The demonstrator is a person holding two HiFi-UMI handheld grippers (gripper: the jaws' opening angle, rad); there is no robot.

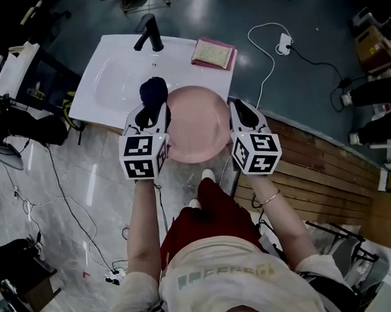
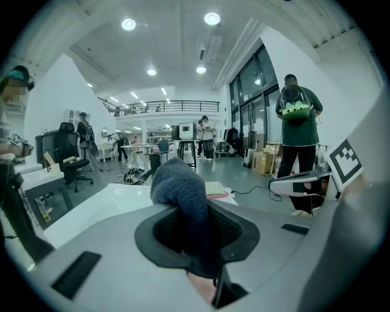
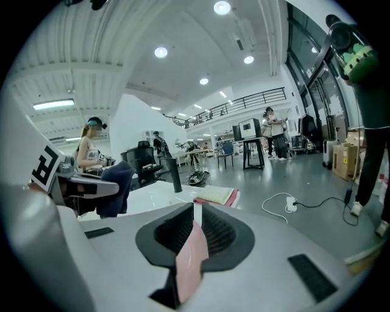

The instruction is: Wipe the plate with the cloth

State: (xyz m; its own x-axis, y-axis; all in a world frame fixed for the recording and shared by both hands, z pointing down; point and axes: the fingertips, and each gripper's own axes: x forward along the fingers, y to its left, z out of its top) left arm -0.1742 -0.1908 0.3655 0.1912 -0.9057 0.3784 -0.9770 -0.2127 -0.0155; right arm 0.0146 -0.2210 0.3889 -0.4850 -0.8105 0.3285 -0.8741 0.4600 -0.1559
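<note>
**Left gripper** [image 2: 196,228]: jaws clenched on the dark cloth [image 2: 181,190], which bulges out above them.

**Right gripper** [image 3: 194,226]: jaws pinched on the rim of the pink plate [image 3: 189,259], seen edge-on between the pads.

**Position:** In the head view the plate sits at frame centre, between the two grippers and just below the white sink [image 1: 108,78]. The cloth lies at the plate's upper-left edge. Whether it touches the plate or sits just beside it cannot be told.

**Step judged:** Both items are in hand and wiping is not visibly begun.

**Next move:** The right gripper should steady the plate while the left sweeps the cloth across its face, with the rim grip kept firm.
</note>
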